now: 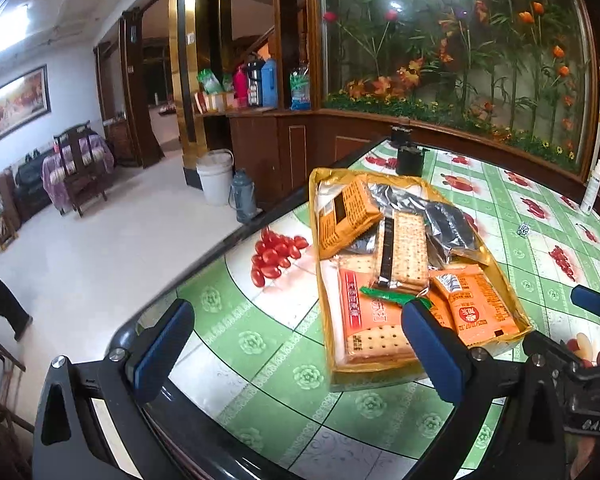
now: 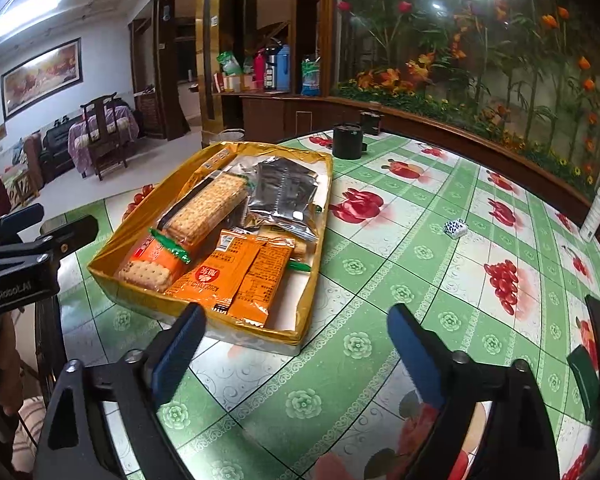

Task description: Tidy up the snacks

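A gold tray (image 1: pixel 315 216) (image 2: pixel 316 280) sits on the green patterned table and holds several snack packs: orange packets (image 1: pixel 480 308) (image 2: pixel 224 276), cracker packs (image 1: pixel 406 252) (image 2: pixel 208 208) and silver foil pouches (image 1: pixel 448 228) (image 2: pixel 284 192). My left gripper (image 1: pixel 296 344) is open and empty, hovering at the tray's near left corner. My right gripper (image 2: pixel 296 352) is open and empty, just in front of the tray's near right corner. The left gripper also shows at the left edge of the right wrist view (image 2: pixel 40 236).
A black cup (image 1: pixel 409 160) (image 2: pixel 347 142) stands beyond the tray. A small blue-white wrapped item (image 2: pixel 455 228) lies on the table to the right. A white spray bottle (image 2: pixel 598 212) stands at the far right edge. The table edge (image 1: pixel 204 272) drops off to the left.
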